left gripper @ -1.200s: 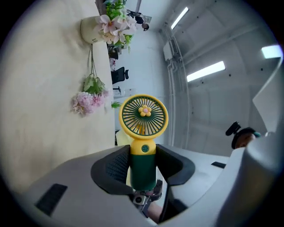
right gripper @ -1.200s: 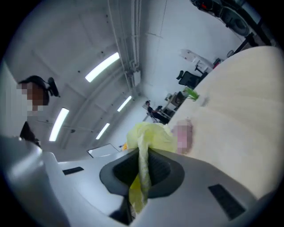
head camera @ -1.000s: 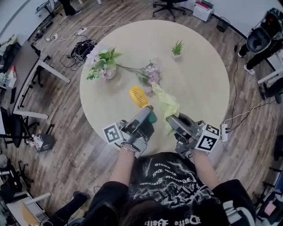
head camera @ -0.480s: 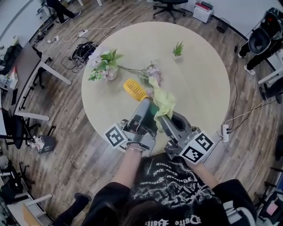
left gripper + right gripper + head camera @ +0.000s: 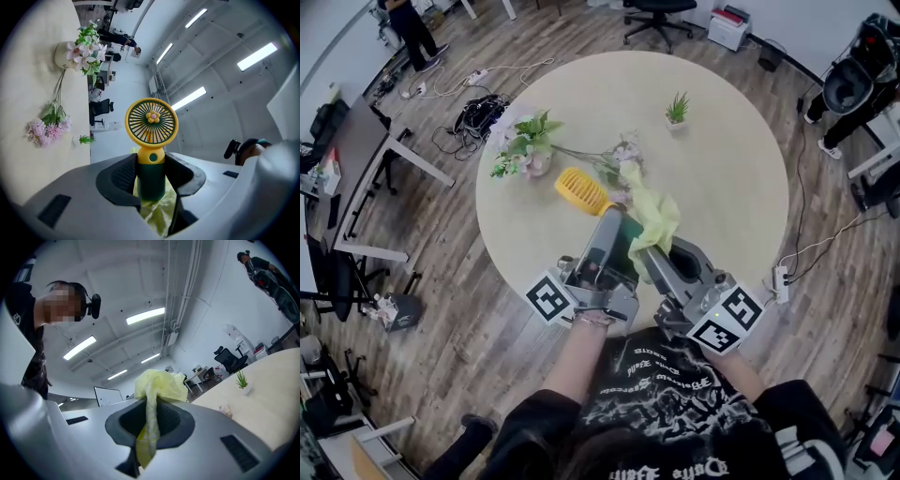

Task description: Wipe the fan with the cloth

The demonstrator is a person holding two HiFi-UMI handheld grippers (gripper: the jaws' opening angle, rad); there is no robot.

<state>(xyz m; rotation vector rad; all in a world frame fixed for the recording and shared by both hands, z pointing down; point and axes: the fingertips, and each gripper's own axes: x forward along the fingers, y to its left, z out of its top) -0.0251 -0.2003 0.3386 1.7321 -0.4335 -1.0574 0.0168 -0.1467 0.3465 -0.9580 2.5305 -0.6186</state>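
At centre frame of the head view, above the round table (image 5: 727, 159), both grippers were found raised side by side. The left gripper (image 5: 613, 225) had its jaws partly closed on the dark green handle (image 5: 151, 180) of the handheld fan (image 5: 583, 190). Its own view showed a pad pressed on either side of the handle. The yellow grille head (image 5: 151, 123) stood clear beyond the jaws. The right gripper (image 5: 649, 253) had its jaws nearly together, pinching the yellow-green cloth (image 5: 654, 214), with a bunch protruding past the tips.

The fan's long axis ran from the left gripper toward the upper left of the frame, head outermost. The cloth bunch lay just right of the handle and to the lower right of the grille. Contact between cloth and fan could not be established. Judgement: the right gripper carried the wiping surface and would need to bring it leftward and upward in frame onto the grille.
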